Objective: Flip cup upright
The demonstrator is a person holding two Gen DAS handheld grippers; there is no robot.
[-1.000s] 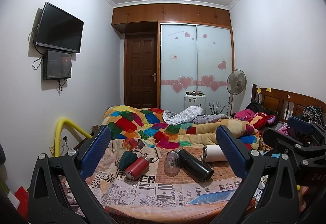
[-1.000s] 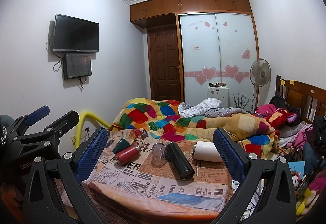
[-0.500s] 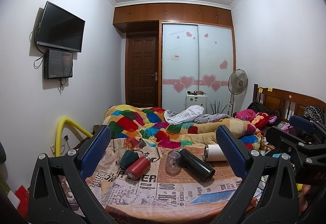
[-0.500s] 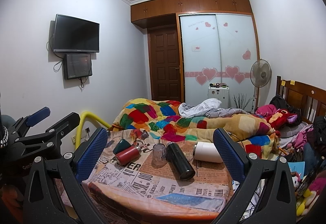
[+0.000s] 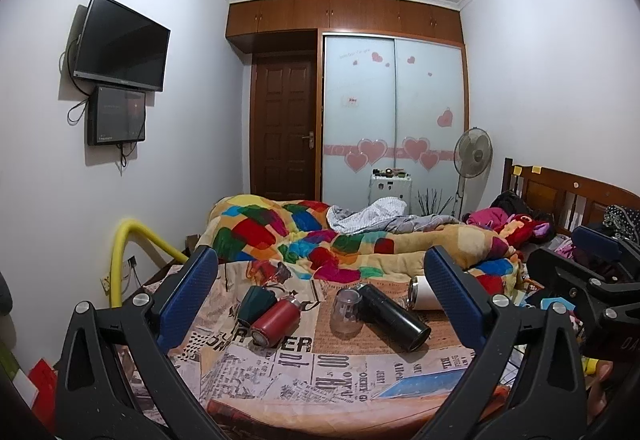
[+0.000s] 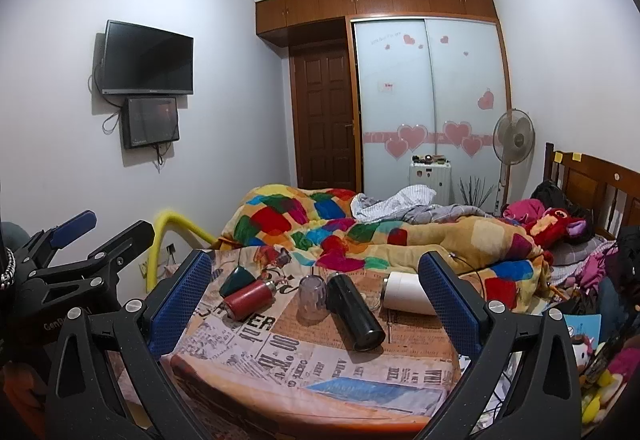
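Note:
A clear glass cup (image 5: 346, 313) stands upside down on the newspaper-print cloth (image 5: 280, 364), also in the right wrist view (image 6: 313, 296). Around it lie a black flask (image 5: 394, 316), a red bottle (image 5: 275, 321), a dark green cup (image 5: 255, 300) and a white tumbler (image 5: 425, 293). In the right wrist view they are the black flask (image 6: 355, 311), red bottle (image 6: 249, 298), green cup (image 6: 234, 278) and white tumbler (image 6: 406, 293). My left gripper (image 5: 320, 296) is open and empty, short of the cups. My right gripper (image 6: 316, 300) is open and empty too.
A colourful quilt (image 5: 320, 240) is bunched behind the cloth. A yellow rail (image 5: 120, 260) stands at the left. Clothes and soft toys (image 6: 560, 228) pile at the right by the wooden headboard (image 5: 560, 195). A fan (image 5: 474, 155) stands by the wardrobe.
Both grippers have drifted slightly; the view has shifted a little. Nothing on the cloth has moved.

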